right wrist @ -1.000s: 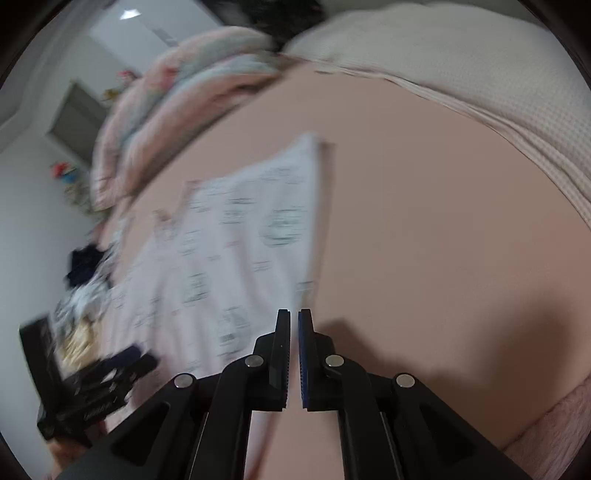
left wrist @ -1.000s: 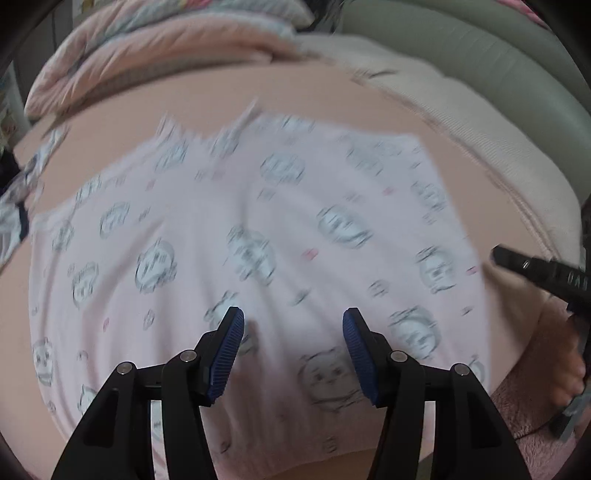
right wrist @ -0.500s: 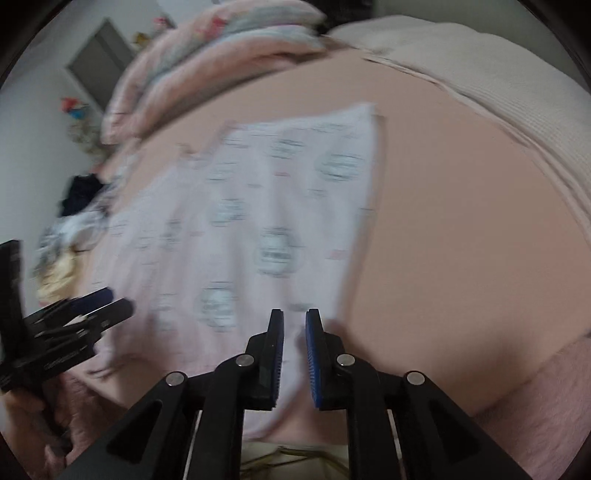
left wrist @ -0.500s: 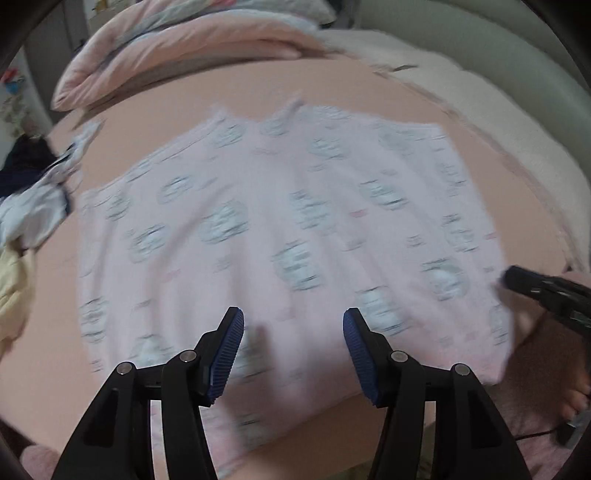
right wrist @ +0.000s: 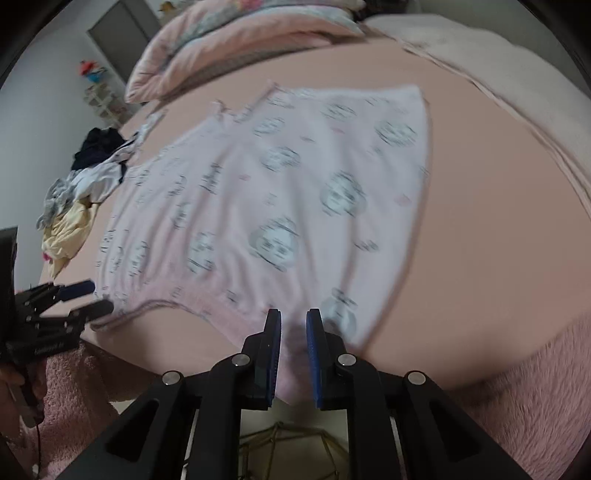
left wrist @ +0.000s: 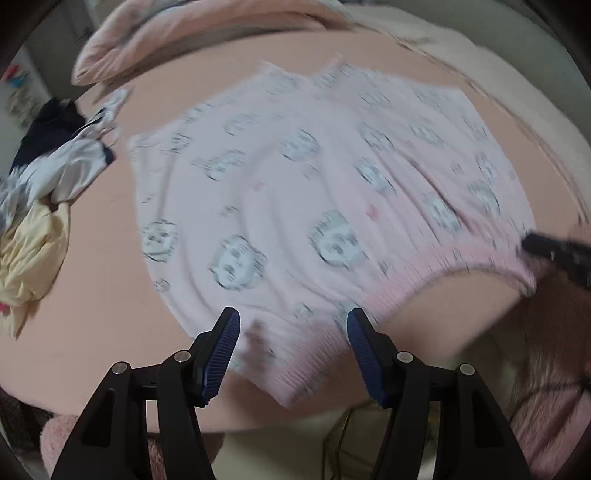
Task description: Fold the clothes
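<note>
A pale pink garment (left wrist: pixel 314 184) printed with bear faces lies spread flat on the peach sheet (left wrist: pixel 92 314). Its ribbed hem (left wrist: pixel 424 273) runs along the bed's near edge. My left gripper (left wrist: pixel 293 332) hangs over the hem's left end. Its jaws are opening, with the hem showing between them and the pads clear of it. In the right wrist view the same garment (right wrist: pixel 277 192) fills the middle. My right gripper (right wrist: pixel 293 332) is over the hem's right end, its jaws a narrow gap apart with cloth showing in the gap. The left gripper (right wrist: pixel 98 295) shows at the left.
A heap of dark, white and yellow clothes (left wrist: pixel 44 192) lies at the sheet's left side. A folded pink quilt (left wrist: pixel 203 33) sits at the back and a cream blanket (left wrist: pixel 517 74) along the right. A fluffy pink cover (right wrist: pixel 517 387) drapes the near edge, with floor below.
Both grippers have drawn back from over the garment's middle to its near hem. The right jaws went from shut to a narrow gap. The left jaws widened a little.
</note>
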